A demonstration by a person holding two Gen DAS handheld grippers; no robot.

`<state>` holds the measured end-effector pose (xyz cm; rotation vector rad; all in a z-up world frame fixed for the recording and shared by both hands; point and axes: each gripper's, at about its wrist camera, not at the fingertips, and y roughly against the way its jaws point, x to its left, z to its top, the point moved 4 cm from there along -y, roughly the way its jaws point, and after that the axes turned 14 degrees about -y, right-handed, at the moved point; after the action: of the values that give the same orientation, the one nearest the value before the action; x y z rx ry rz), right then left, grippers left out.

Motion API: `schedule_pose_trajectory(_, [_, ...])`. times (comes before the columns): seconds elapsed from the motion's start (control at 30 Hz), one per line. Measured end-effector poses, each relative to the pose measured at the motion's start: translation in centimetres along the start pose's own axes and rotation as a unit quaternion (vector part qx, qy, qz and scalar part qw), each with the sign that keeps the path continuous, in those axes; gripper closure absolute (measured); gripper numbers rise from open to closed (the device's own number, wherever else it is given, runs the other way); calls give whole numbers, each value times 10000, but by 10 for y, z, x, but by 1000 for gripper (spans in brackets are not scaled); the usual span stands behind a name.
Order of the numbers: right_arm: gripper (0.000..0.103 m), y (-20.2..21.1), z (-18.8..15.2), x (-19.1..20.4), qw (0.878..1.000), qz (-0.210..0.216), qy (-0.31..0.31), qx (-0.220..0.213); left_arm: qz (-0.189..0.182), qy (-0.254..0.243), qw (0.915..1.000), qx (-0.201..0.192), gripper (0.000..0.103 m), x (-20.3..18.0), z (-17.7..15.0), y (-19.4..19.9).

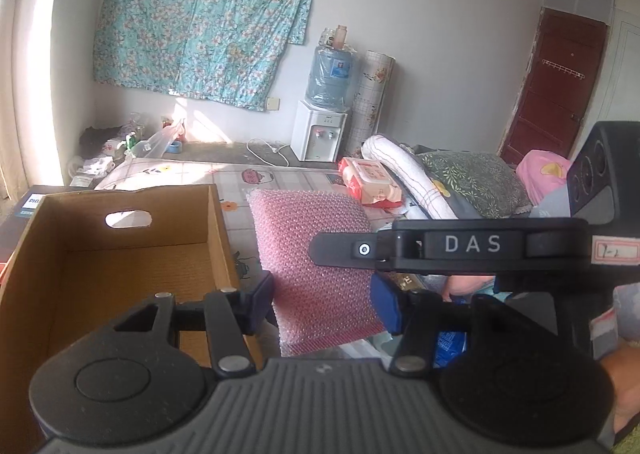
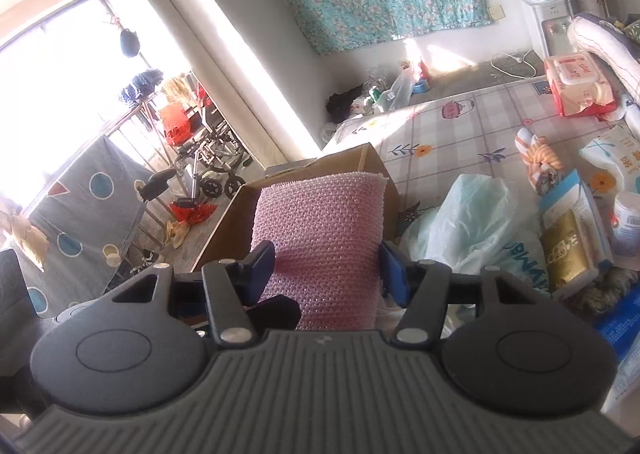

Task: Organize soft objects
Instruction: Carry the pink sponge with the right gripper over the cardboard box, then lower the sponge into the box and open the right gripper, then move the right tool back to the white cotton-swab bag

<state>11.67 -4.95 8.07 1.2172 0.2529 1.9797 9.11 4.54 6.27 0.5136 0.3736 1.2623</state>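
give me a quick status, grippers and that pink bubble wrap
Left gripper and right gripper both straddle the pink bubble wrap; grip unclear. Cardboard box open beside it. Nothing visibly blocking.

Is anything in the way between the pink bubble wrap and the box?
Nothing visible. The bubble wrap sits between the right gripper's fingers, right beside the box, whose top is open. Only the box's near wall lies between.

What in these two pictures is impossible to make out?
- Box floor: left view, the gripper body covers its near part.
- Pink bubble wrap lower end: both views, hidden behind the gripper bodies.
- Wipes pack print: too small.
- Balcony: right view, washed out by sun.
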Motion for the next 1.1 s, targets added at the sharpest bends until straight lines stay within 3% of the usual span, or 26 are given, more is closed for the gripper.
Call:
schedule_pose_trajectory(0.13, [44,-60,15,37,9987,40,144,478,351,240,9989,205,48,54,3,-12])
schedule_pose_trajectory(0.33, [44,-142,33,67,9951,-211,213,945,541,520,9950,665,48,121,6,-54])
schedule_pose_trajectory(0.6, [41,-227,59,46,9897,-735,361,1173,532,562,9870,1412,48,167,-4,-125])
schedule_pose_trajectory(0.73, [41,-235,66,33,9903,-801,395,1060,579,466,9804,1826,48,177,-18,-157])
schedule_pose_trajectory(0.87, [41,-217,74,20,9935,-671,341,850,631,572,9704,2259,48,187,-37,-182])
schedule_pose_trajectory(1.1, [41,-153,82,0,9970,-521,386,420,531,761,9692,2281,45,195,-38,-192])
